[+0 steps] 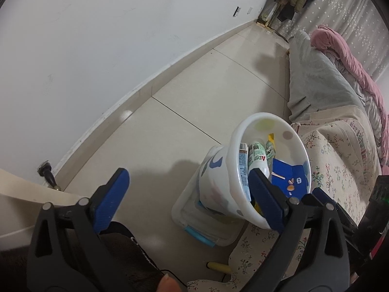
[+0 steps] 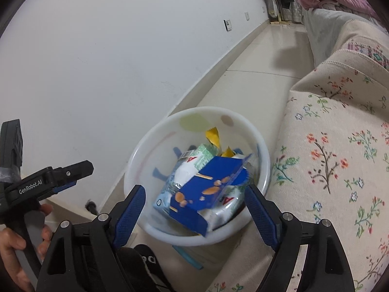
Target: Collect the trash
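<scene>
Both tools point steeply down over a white plastic bin (image 2: pixel 197 238) that stands on the tiled floor (image 1: pixel 194 92), just beside a floral-covered sofa (image 2: pixel 340 158). The right gripper (image 2: pixel 197 209) hangs directly above the bin, its blue-padded jaws spread wide with nothing between the pads; below it a blue snack box (image 2: pixel 206 194) lies on top of the other trash. The left gripper (image 1: pixel 187 199) is also wide open and empty, held in a hand (image 2: pixel 14 248) at the bin's left; its black body reads "GenRobot.AI". A green-and-white carton (image 1: pixel 257 158) in the bin shows a large red "A".
</scene>
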The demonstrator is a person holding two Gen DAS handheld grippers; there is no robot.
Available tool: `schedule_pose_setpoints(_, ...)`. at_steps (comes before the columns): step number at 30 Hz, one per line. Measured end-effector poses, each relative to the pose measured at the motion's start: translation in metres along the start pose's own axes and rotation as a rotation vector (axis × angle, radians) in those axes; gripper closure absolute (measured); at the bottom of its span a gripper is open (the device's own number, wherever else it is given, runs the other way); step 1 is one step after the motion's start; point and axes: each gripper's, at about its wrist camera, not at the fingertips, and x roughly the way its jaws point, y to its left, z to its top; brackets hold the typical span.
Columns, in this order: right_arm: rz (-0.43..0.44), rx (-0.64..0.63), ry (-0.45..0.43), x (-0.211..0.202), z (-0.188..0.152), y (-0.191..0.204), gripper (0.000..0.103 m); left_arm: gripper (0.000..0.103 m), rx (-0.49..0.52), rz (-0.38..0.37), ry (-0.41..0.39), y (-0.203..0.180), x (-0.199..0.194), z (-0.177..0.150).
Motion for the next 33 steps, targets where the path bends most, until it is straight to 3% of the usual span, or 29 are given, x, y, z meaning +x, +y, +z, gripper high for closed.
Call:
schedule_pose_setpoints(16,-0.203,0.099,-0.081,-0.07,-0.022,-0.032,0.018,0.001,0.092,0.007,0.004,-0.021,-0.003,-0.005)
schedule_pose_setpoints(33,-0.505,0.279,-0.123,-0.169,-0.065,-0.085,0.018,0.001,0.393,-0.053,-0.003,-0.114,-0.036,-0.049)
